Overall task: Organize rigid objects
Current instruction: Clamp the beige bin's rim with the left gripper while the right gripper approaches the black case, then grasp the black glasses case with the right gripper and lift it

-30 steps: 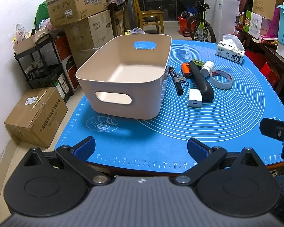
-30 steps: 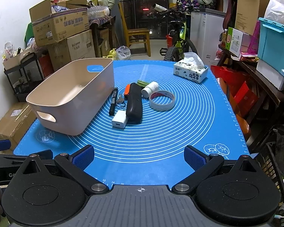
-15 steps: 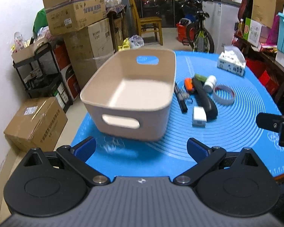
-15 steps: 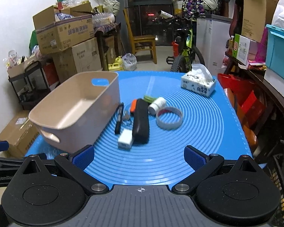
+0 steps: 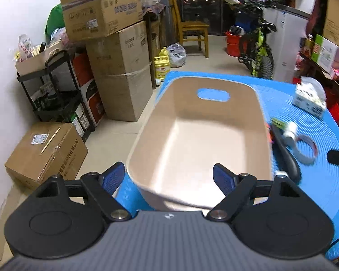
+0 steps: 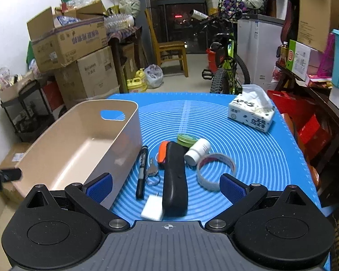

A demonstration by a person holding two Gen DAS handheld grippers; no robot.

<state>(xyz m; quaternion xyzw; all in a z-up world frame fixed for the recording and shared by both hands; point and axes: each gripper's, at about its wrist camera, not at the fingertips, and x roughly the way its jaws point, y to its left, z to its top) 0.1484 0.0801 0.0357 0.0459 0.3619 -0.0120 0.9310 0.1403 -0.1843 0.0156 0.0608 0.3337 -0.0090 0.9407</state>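
Observation:
A beige bin [image 5: 205,140] [image 6: 79,149] stands empty on the blue mat [image 6: 248,149]. My left gripper [image 5: 169,179] is open over the bin's near rim. Right of the bin lie a black marker [image 6: 142,171], keys [image 6: 152,172], a white charger [image 6: 152,207], a black case [image 6: 175,178], an orange item [image 6: 162,154], a green lid [image 6: 186,139], a white bottle [image 6: 196,152] and a tape roll [image 6: 215,171]. My right gripper [image 6: 166,186] is open above the charger and the case, holding nothing.
A tissue pack [image 6: 250,113] sits at the mat's far right. Cardboard boxes [image 5: 115,52], a black shelf rack [image 5: 54,90], a wooden chair [image 6: 169,45] and a bicycle [image 6: 226,67] stand on the floor beyond the table. Shelves with boxes [image 6: 305,58] line the right side.
Both grippers have moved forward and higher. The left one now hovers over the bin's near edge; the right one is over the charger and case. Both stay open.

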